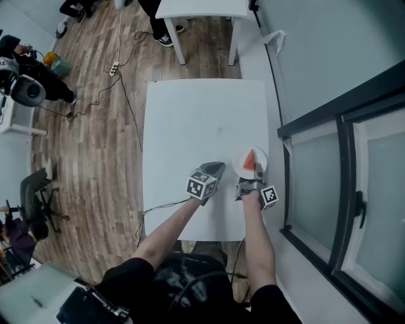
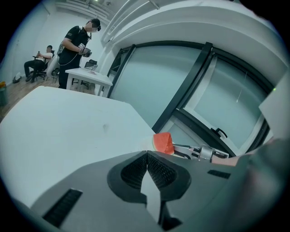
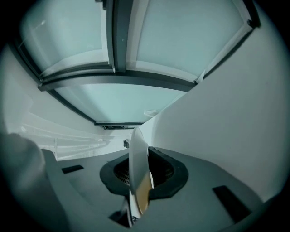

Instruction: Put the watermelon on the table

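Plate (image 1: 241, 166) with watermelon slice (image 1: 249, 158) on it | clamped at rim in right tool (image 1: 255, 173), near tabletop's (image 1: 202, 120) right edge | left tool (image 1: 215, 168) closed, empty, just beside | window (image 1: 329, 190) alongside

Readable text: none.
Left gripper (image 1: 216, 168), white cube with black square markers (image 1: 201, 185): patterns only, no letters.
Standing person's black shirt (image 2: 74, 41): pale print, illegible.

Two grippers are counted: a left gripper (image 1: 213, 169), its jaws together with nothing between them, and a right gripper (image 1: 255, 173). One plate (image 3: 138, 158) is clamped between the right jaws. One watermelon slice (image 2: 163, 143) is carried on it, ahead and right of the left jaws. Two white tables are counted: a near table (image 1: 202, 114) under the jaws and a far table (image 1: 202, 9) beyond. Two people are seen far ahead of the left jaws: a standing person (image 2: 74, 43) and a seated person (image 2: 38, 63).
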{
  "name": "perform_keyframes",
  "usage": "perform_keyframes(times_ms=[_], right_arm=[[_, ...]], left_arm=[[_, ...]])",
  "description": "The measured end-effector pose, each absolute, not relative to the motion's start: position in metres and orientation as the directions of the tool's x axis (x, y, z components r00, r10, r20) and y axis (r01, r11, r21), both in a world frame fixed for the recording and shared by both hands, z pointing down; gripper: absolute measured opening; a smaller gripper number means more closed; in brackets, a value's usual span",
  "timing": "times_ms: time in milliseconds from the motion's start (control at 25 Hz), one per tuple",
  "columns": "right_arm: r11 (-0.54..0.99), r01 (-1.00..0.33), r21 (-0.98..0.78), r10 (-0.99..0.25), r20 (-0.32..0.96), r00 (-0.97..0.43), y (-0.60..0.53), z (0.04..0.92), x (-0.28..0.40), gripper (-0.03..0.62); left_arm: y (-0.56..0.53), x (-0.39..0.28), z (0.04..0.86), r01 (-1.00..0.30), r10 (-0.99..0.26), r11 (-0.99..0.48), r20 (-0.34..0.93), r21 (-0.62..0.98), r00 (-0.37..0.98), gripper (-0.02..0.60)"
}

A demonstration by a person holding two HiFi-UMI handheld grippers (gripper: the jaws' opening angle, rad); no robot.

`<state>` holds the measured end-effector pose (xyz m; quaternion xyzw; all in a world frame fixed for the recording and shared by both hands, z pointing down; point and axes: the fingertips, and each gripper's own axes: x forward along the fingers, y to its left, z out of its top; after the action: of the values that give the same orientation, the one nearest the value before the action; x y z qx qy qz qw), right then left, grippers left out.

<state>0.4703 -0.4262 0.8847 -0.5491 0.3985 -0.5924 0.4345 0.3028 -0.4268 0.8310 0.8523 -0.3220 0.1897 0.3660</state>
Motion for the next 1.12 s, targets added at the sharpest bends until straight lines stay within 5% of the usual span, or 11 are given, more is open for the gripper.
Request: perform_keyframes(times_ms=[400,560,640,920,1120], right_arm=[[-0.546,-0.196,-0.815,-0.831,0.556,0.005,-0.445,0.900,0.480,0.043],[-0.591,-0.473,-0.653,-0.759,0.649,0.054,-0.445,0.889,0.489,0.220],[-0.609,-0.543,-0.578,-0.724,0.684,0.083,-0.440,0.887,0.493,0.245],[-0.538,-0.767,-0.350,-0.671,0.729,0.138,-0.383,0.876,0.496,0.245],[-0.402,-0.802,-0.442,-0.739,0.673,-0.001,-0.333,0.835,0.440,0.244]], left_arm=[[-0.436,0.319,0.815,-0.675,-0.410,-0.546,0.544,0.497,0.732,0.006],[-0.426,0.322,0.806,-0.656,-0.385,-0.557,0.541,0.510,0.748,0.006],[-0.418,0.322,0.803,-0.645,-0.373,-0.563,0.538,0.517,0.756,0.006],[-0.392,0.307,0.785,-0.613,-0.337,-0.598,0.531,0.517,0.777,0.006],[-0.347,0.287,0.752,-0.546,-0.294,-0.704,0.514,0.454,0.806,0.006]])
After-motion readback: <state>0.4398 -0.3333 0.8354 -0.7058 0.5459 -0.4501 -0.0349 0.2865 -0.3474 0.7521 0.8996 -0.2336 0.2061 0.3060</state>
